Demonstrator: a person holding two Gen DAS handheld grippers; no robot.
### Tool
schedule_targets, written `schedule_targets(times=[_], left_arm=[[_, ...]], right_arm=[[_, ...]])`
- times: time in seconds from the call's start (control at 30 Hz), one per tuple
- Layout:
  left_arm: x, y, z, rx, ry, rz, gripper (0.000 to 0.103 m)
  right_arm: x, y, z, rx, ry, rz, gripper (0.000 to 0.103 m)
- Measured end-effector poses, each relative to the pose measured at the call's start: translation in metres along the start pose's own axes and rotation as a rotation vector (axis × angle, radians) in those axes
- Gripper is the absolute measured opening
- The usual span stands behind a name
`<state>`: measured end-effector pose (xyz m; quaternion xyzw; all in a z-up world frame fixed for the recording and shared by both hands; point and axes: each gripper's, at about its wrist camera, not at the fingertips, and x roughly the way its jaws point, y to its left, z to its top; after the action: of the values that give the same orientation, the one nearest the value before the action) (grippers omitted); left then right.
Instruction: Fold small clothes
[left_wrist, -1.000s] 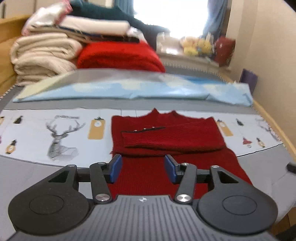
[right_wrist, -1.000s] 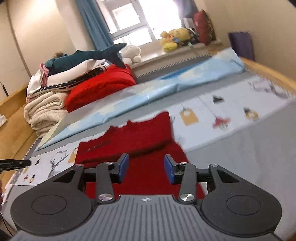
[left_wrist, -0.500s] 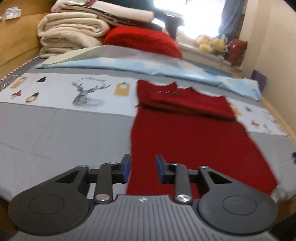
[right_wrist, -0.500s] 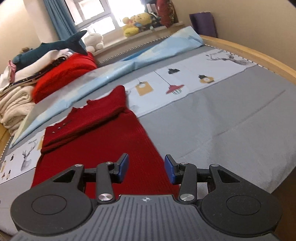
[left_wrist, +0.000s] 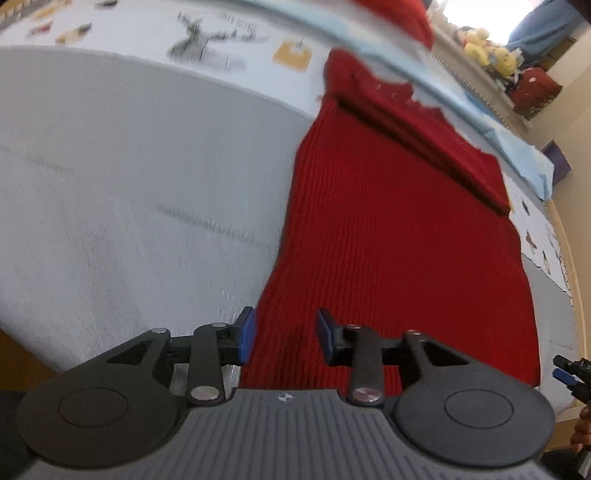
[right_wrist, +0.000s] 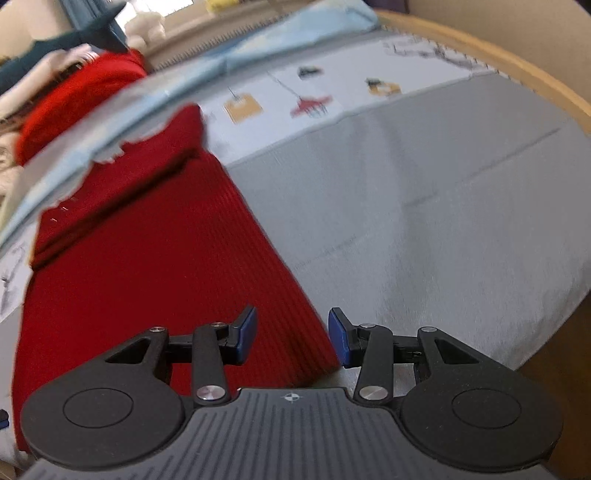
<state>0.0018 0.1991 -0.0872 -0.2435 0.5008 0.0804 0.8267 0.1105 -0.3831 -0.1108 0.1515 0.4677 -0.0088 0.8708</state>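
Grey bedspread (left_wrist: 129, 177) on a bed, printed white strip at 12 o'clock. Dark red ribbed knit sweater (left_wrist: 399, 229) lies flat on it, sleeves folded across the chest, hem nearest. Step looks like grabbing the two hem corners. Left gripper (left_wrist: 284, 334) over the left corner, fingers spreading, pinching nothing. Right gripper (right_wrist: 291, 334) over the right corner, fingers apart, empty. Next: pinch both corners, fold toward the collar. Stacked blankets (right_wrist: 74, 96) well clear at 11 o'clock.

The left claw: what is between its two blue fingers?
In the left wrist view the left claw, opening, frames the left bottom corner of the red sweater on the grey sheet. The pads do not press it.
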Motion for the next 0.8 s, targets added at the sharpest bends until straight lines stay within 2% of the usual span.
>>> schedule_targets(times=[0.17,0.3,0.57,0.63,0.7,0.77,0.8], left_arm=[[0.008,0.003,-0.005,0.023,0.036,0.049,0.04],[0.015,-0.001,-0.01,0.058,0.061,0.06,0.04],[0.022,-0.008,-0.014,0.107,0.043,0.068,0.04],[0.023,-0.01,-0.014,0.117,0.035,0.069,0.035],[0.024,-0.015,-0.016,0.148,0.033,0.051,0.016],[0.023,-0.021,-0.018,0.194,0.018,0.06,0.011],[0.021,-0.022,-0.018,0.208,0.007,0.059,0.01]], right_arm=[[0.019,0.001,0.003,0.045,0.07,-0.007,0.047],[0.036,0.012,-0.005,-0.005,0.143,-0.058,0.054],[0.049,0.009,-0.009,-0.015,0.159,-0.105,0.054],[0.049,0.014,-0.01,-0.035,0.151,-0.11,0.053],[0.047,0.019,-0.014,-0.08,0.145,-0.091,0.034],[0.045,0.025,-0.016,-0.106,0.145,-0.054,0.022],[0.043,0.027,-0.017,-0.107,0.145,-0.03,0.02]])
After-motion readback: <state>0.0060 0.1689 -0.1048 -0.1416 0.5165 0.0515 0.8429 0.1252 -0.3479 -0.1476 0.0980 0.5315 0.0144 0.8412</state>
